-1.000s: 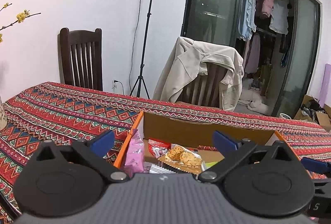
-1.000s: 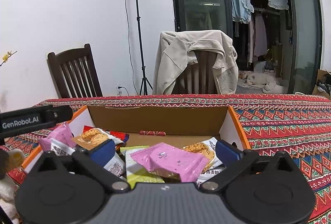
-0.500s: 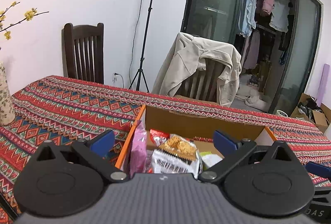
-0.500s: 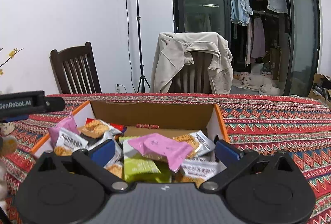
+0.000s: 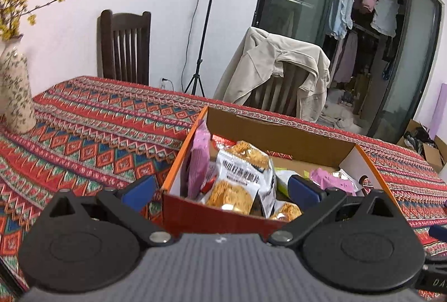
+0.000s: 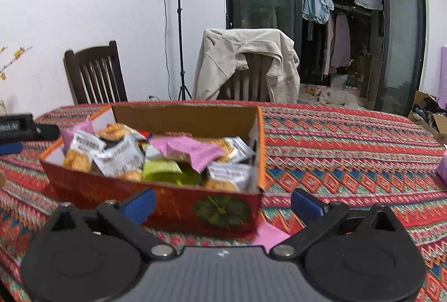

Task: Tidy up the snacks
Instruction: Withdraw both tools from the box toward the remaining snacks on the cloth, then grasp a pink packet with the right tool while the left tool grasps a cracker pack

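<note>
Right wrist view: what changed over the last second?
The right gripper has drawn back from over the snack box, whose red front wall now shows; the left gripper pulled back too. Both remain open and empty. The pink packet still lies on top of the snacks.

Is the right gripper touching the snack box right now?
Apart. In the right wrist view the right gripper is open and empty, both blue fingertips short of the snack box, with tablecloth showing around the right one.
</note>
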Motion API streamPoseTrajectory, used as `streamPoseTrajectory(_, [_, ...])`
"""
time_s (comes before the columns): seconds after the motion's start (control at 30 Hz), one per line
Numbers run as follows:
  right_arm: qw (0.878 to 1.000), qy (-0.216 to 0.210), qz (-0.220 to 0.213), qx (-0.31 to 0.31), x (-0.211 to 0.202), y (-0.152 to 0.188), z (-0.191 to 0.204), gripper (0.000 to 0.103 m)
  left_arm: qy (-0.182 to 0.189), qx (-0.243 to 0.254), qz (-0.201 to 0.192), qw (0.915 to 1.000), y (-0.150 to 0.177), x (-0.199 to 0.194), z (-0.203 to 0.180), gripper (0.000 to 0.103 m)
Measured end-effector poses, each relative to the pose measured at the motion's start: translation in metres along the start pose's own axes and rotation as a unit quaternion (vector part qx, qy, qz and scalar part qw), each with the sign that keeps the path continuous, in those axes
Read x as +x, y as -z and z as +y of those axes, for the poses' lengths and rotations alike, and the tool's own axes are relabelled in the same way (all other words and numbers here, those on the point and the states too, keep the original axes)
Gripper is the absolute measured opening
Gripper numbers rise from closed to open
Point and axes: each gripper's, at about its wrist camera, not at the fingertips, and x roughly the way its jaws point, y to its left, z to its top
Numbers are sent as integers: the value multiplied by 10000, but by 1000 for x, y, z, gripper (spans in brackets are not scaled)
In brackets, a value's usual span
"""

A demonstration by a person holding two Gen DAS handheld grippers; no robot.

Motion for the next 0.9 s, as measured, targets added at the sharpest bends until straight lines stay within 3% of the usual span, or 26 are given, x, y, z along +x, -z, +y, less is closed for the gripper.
streamPoseTrajectory(0.27, [9997,140,203,-66,-14,26,-23,103,29,64,111,9999,17,-14,-8,103])
streamPoseTrajectory(0.6, [9979,179,620,-28,-9,55,-54,103,15,131,529,9985,50,-9,-17,103])
streamPoseTrajectory(0.9, [9960,44,756,467,10,33,-55,103,3,182,615,9979,62,0,-18,103])
